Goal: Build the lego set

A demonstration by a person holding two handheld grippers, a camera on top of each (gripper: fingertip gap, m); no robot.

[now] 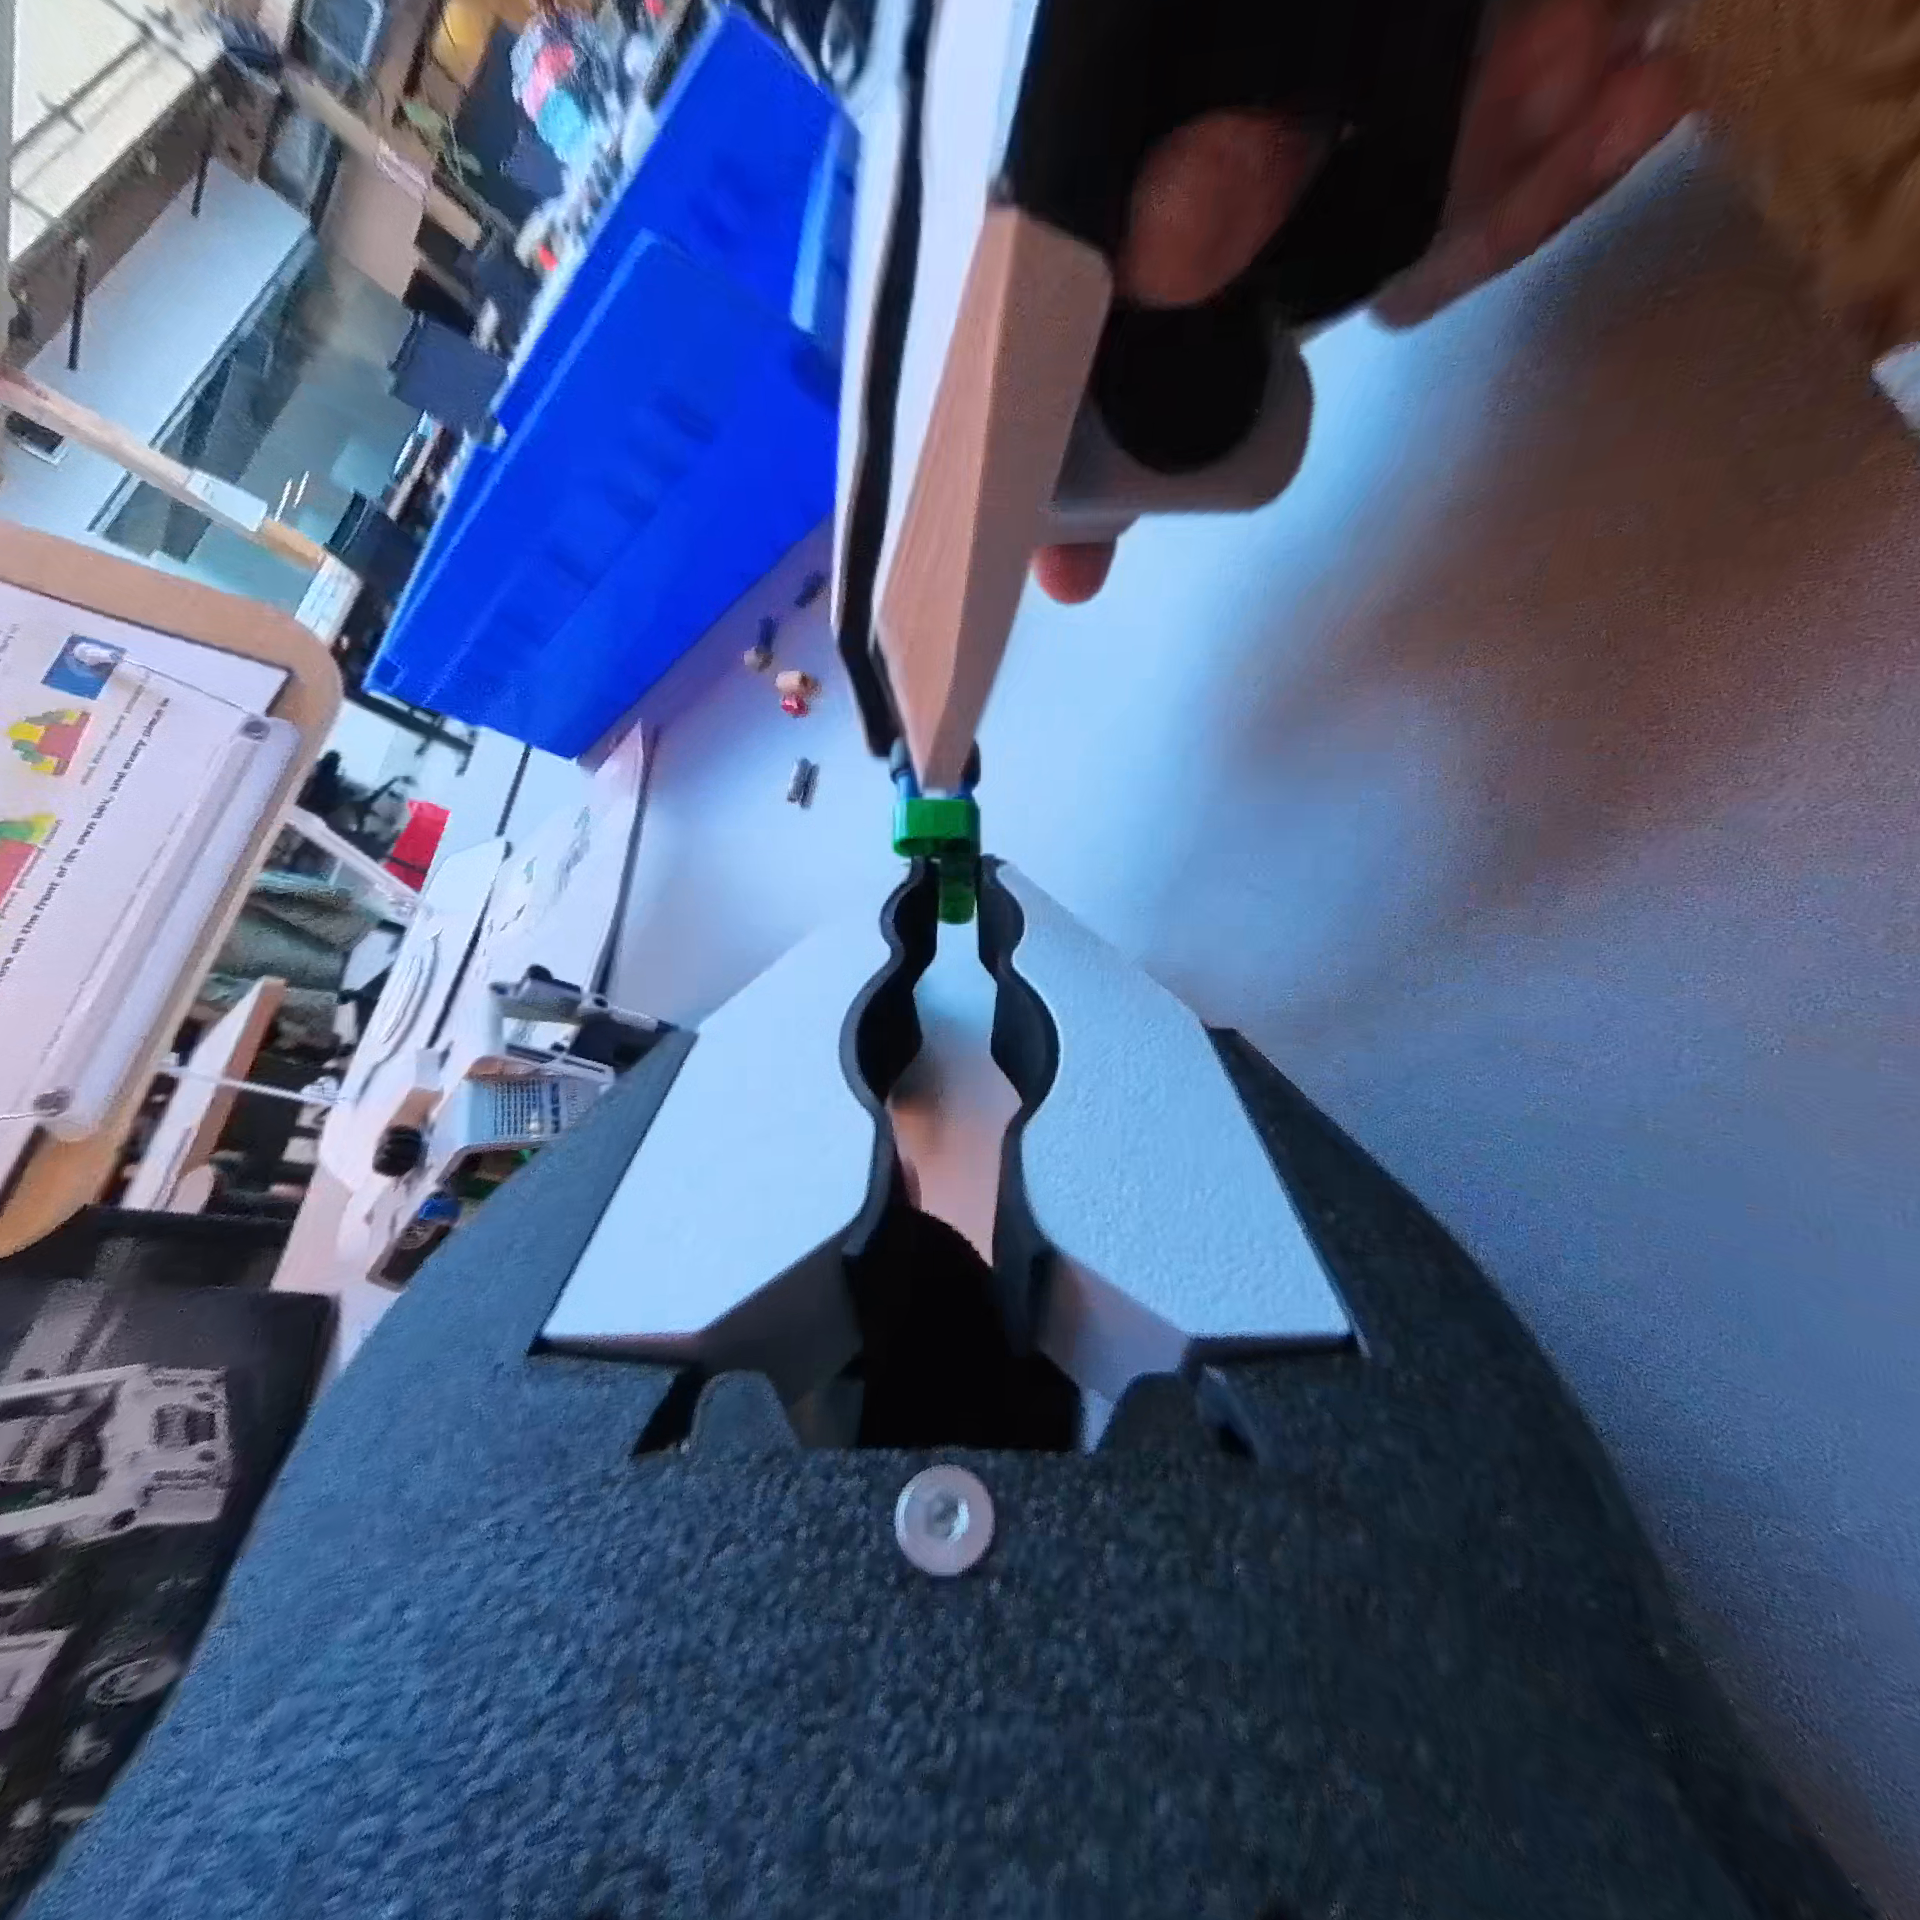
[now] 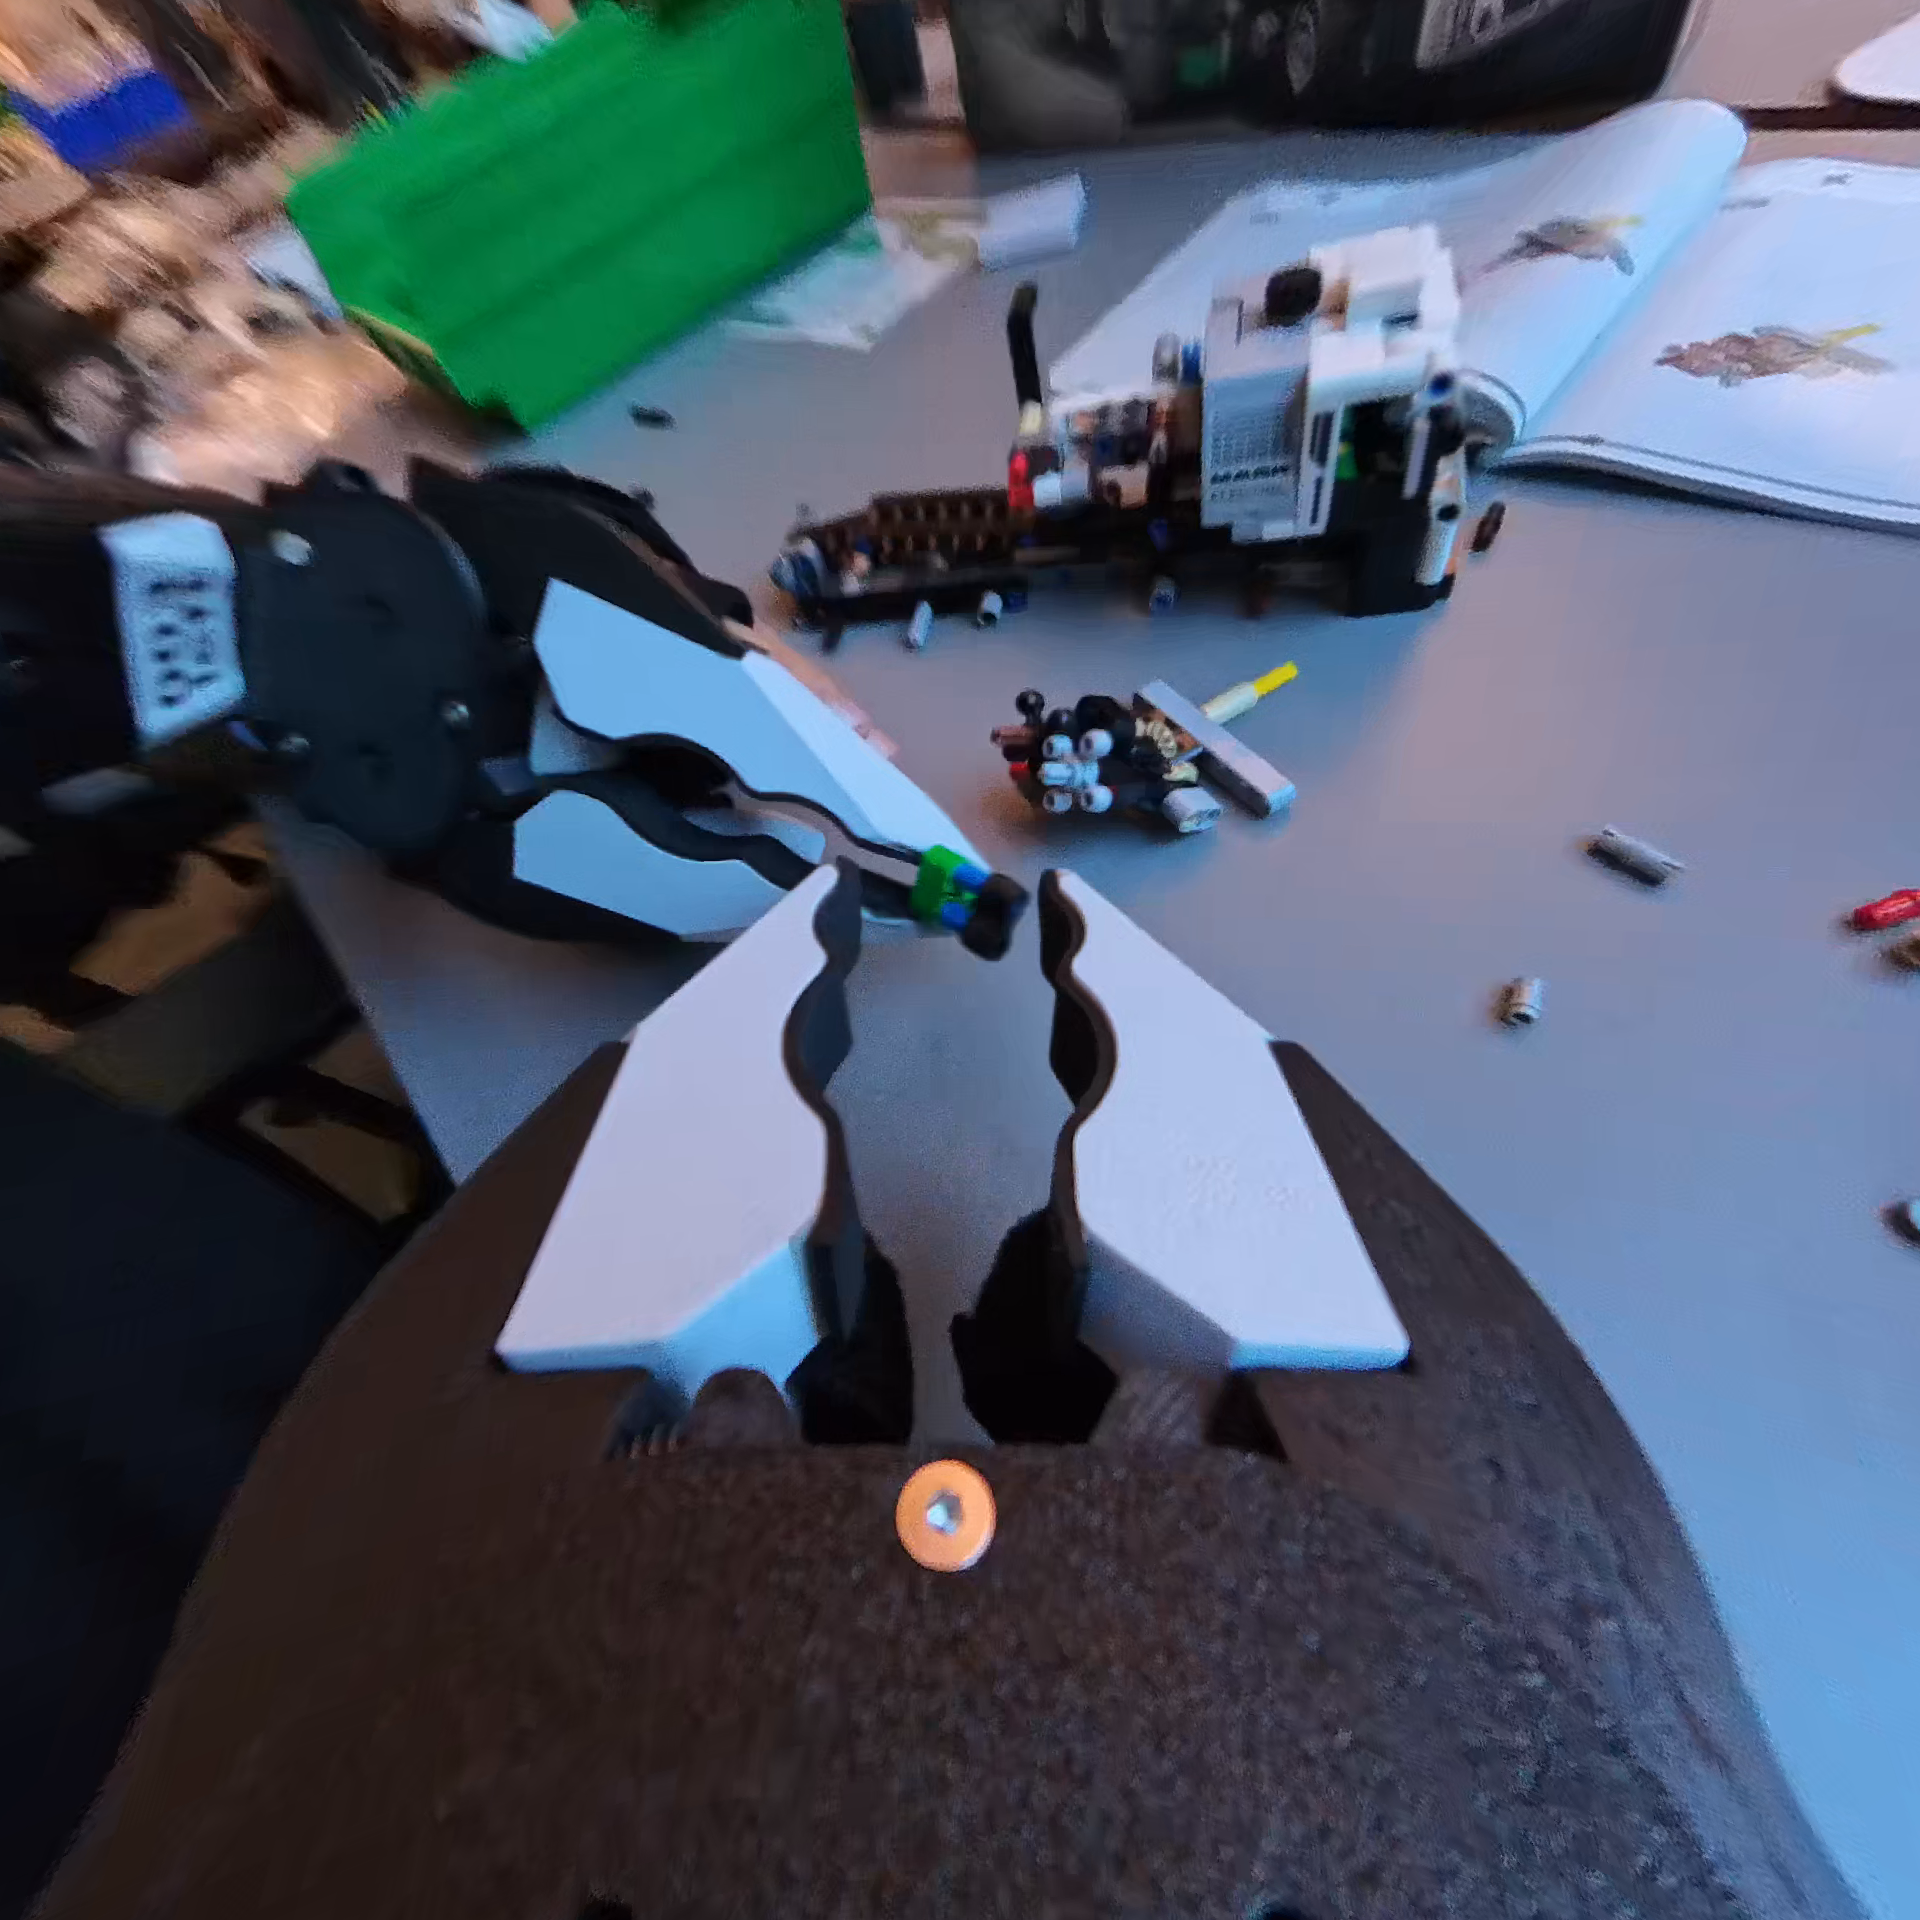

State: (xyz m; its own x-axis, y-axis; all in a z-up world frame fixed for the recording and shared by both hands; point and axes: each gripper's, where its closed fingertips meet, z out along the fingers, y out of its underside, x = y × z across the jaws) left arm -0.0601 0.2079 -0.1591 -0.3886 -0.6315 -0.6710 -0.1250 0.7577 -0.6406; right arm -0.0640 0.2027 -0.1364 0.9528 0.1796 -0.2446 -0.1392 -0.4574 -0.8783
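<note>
Blue bin sat at eleven o'clock of left wrist view; framed instruction sheet at nine. Green bin blurred at eleven of right wrist view.

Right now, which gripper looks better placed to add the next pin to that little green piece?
The right gripper, probably. Its jaws stand open and empty, right beside the green piece. The left gripper is shut on that piece, so it can only hold it steady.

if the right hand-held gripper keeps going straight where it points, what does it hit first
Most likely the small green, blue and black lego piece held at the tip of the left hand-held gripper, just ahead of the open right hand-held gripper; depth is unclear.
</note>
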